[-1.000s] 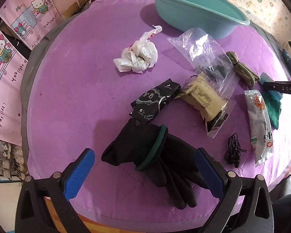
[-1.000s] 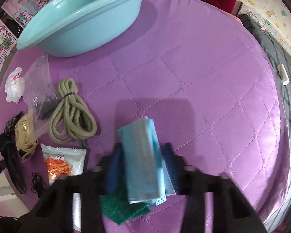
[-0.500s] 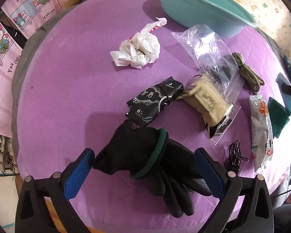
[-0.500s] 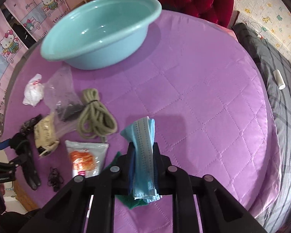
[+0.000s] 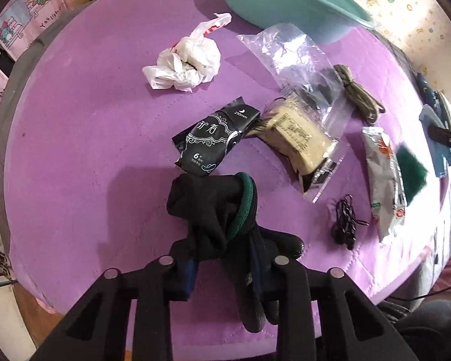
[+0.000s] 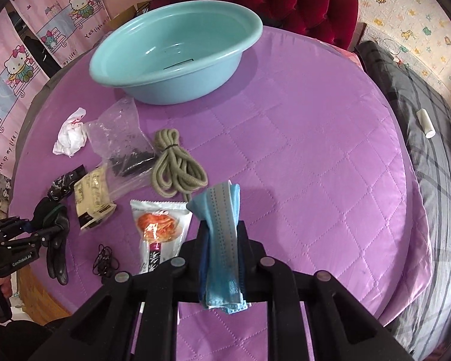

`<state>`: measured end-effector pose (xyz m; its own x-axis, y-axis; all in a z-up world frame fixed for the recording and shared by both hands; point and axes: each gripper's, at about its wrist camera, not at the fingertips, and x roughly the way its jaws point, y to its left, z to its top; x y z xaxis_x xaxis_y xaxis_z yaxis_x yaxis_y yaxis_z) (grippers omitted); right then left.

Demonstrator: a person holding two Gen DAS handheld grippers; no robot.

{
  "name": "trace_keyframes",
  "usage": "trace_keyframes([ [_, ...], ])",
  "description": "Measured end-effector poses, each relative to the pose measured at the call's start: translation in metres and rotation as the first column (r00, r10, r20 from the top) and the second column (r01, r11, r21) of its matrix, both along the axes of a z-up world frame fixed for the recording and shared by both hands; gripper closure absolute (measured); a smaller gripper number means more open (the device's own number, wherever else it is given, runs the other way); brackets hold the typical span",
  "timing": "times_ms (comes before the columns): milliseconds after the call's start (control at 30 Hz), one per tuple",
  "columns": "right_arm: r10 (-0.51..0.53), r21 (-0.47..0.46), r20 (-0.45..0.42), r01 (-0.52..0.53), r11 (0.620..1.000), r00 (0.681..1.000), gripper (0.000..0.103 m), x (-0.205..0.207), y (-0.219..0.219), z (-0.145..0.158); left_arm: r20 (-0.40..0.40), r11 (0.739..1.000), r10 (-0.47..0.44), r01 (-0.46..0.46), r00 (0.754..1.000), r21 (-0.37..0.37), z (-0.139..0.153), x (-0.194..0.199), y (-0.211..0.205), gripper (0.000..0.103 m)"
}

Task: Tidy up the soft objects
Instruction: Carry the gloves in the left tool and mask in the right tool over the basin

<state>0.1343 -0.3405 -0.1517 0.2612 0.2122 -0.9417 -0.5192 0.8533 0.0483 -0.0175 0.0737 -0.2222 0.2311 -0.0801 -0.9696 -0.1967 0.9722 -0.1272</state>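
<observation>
A pair of black gloves (image 5: pixel 213 207) with a green cuff lies bunched at the near edge of the purple quilted table (image 5: pixel 90 150). The jaws of my left gripper (image 5: pixel 224 267) are closing with the gloves between them, and the blue pads press into the fabric. From the right wrist view, the left gripper (image 6: pixel 24 234) sits at the far left on the gloves (image 6: pixel 57 240). My right gripper (image 6: pixel 222 255) is shut on a folded stack of blue face masks (image 6: pixel 222 210), held above the table. A teal basin (image 6: pixel 195 87) stands empty at the back.
On the table lie a crumpled white plastic bag (image 5: pixel 189 60), a black packet (image 5: pixel 216 138), a clear bag with a beige pack (image 5: pixel 297 135), coiled rope (image 6: pixel 174 165), a snack packet (image 6: pixel 162 228), a green pad (image 5: pixel 410 171) and a thin black cord (image 5: pixel 345 222). Grey bedding (image 6: pixel 421 138) borders the right.
The left jaws went from wide open to closed on the gloves, bunching them. The right gripper closed on the masks and rose with them, so the basin shows in full.
</observation>
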Motion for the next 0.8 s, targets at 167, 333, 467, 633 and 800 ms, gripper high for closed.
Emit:
trace_keyframes([
  [167,0.004,-0.002,0.007,-0.004,1.000,1.000,0.087,-0.012,0.003,0.003,0.011,1.000,-0.031,0.031,0.999,-0.006,0.007,-0.008,-0.003,0.073],
  [333,-0.009,0.004,0.018,0.009,1.000,1.000,0.087,-0.021,0.003,0.007,0.027,0.998,-0.065,0.065,0.998,0.002,0.017,-0.022,-0.008,0.073],
  [467,-0.017,0.011,0.026,0.017,1.000,1.000,0.087,-0.026,0.000,0.012,0.065,0.996,-0.094,0.093,0.993,0.012,0.038,-0.030,-0.015,0.073],
  [633,-0.026,0.016,0.035,0.026,1.000,0.999,0.087,-0.031,0.000,0.022,0.114,0.993,-0.119,0.120,0.986,0.001,0.061,-0.033,-0.019,0.073],
  [800,-0.037,0.041,0.031,0.035,0.999,0.999,0.087,-0.032,0.003,0.035,0.158,0.988,-0.153,0.155,0.975,0.000,0.081,-0.021,-0.022,0.073],
])
